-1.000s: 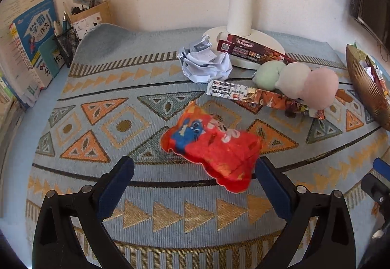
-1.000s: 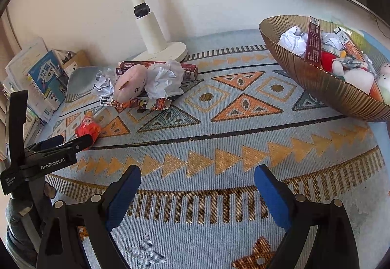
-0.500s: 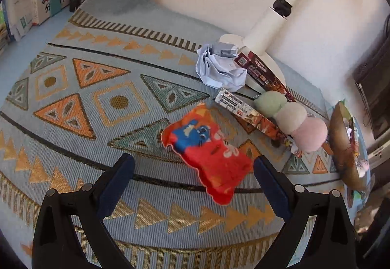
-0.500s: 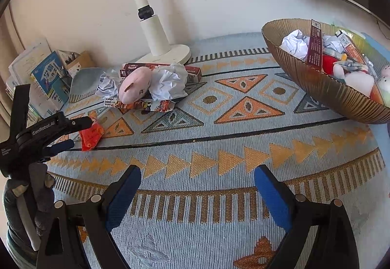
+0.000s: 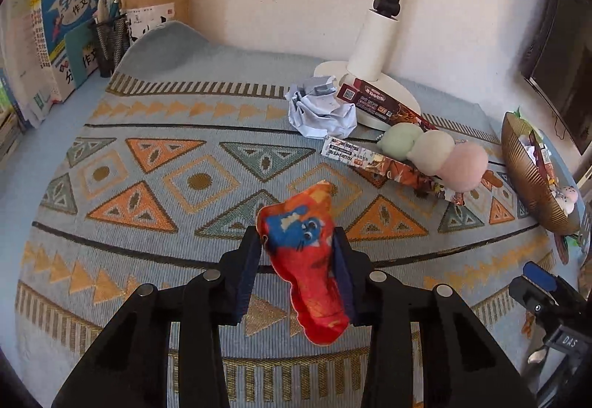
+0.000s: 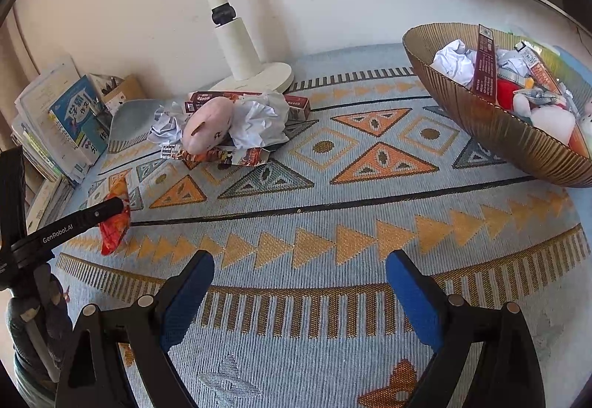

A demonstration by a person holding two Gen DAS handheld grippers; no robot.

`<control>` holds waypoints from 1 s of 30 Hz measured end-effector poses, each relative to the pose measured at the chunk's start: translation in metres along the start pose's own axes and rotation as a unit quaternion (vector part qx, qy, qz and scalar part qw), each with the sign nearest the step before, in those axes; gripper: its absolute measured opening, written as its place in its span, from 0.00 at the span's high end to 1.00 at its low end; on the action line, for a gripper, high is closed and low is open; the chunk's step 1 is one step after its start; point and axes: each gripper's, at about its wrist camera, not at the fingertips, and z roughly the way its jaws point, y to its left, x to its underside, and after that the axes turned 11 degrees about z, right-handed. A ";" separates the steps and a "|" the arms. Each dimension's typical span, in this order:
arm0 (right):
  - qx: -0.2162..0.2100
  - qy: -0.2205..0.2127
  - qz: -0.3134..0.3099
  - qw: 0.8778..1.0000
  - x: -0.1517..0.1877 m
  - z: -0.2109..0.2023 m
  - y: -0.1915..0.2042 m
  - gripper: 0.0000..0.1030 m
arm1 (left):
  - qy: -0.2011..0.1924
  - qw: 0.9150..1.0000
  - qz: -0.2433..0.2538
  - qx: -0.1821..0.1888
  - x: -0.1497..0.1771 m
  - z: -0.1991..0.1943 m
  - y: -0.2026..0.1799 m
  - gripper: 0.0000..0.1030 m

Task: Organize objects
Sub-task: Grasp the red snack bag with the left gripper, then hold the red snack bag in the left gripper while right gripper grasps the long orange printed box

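Left-wrist only: red packet's point(image 5: 307, 260) blue cartoon

Left gripper point(image 5: 298, 241) jaws just closed from wide apart onto the red snack packet point(image 5: 309, 267), which earlier lay flat on the rug between open fingers; packet now squeezed narrow between pads, lower end hanging toward the camera.
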 end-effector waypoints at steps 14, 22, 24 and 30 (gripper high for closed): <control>0.013 0.030 -0.051 0.998 -0.060 0.073 0.068 0.47 | -0.065 0.997 0.016 -0.029 0.003 -0.017 0.008 0.64; -0.136 0.054 -0.159 0.976 -0.014 0.025 0.127 0.47 | -0.059 0.998 -0.029 -0.012 0.002 -0.013 0.025 0.64; -0.106 0.033 -0.167 0.980 -0.016 0.018 0.125 0.47 | -0.057 0.998 -0.034 -0.009 0.002 -0.012 0.026 0.64; -0.083 0.071 -0.154 0.982 -0.045 0.055 0.113 0.47 | -0.060 0.998 -0.024 -0.017 0.002 -0.014 0.022 0.63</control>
